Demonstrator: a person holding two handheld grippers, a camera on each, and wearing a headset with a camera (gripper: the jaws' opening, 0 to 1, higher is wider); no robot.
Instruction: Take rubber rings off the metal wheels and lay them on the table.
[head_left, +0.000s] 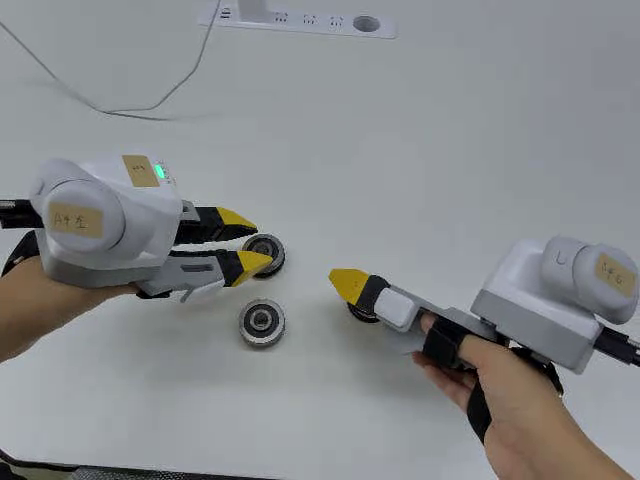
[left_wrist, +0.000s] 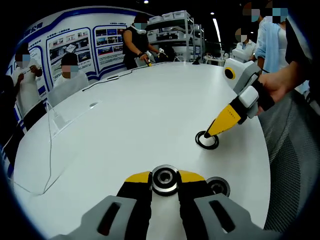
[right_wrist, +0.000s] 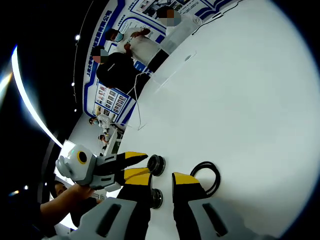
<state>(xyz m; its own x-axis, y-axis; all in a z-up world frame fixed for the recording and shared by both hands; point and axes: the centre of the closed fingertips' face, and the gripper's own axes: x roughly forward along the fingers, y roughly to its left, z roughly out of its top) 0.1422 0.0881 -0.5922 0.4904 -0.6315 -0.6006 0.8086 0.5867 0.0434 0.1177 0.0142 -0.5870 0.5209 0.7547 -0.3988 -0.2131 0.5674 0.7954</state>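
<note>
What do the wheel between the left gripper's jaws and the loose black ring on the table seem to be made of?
The wheel looks like metal: its silver hub is shiny with bright glints. The dark outer band may be rubber. The ring is likely rubber: a thin, matt black loop lying flat, with no glints.
</note>
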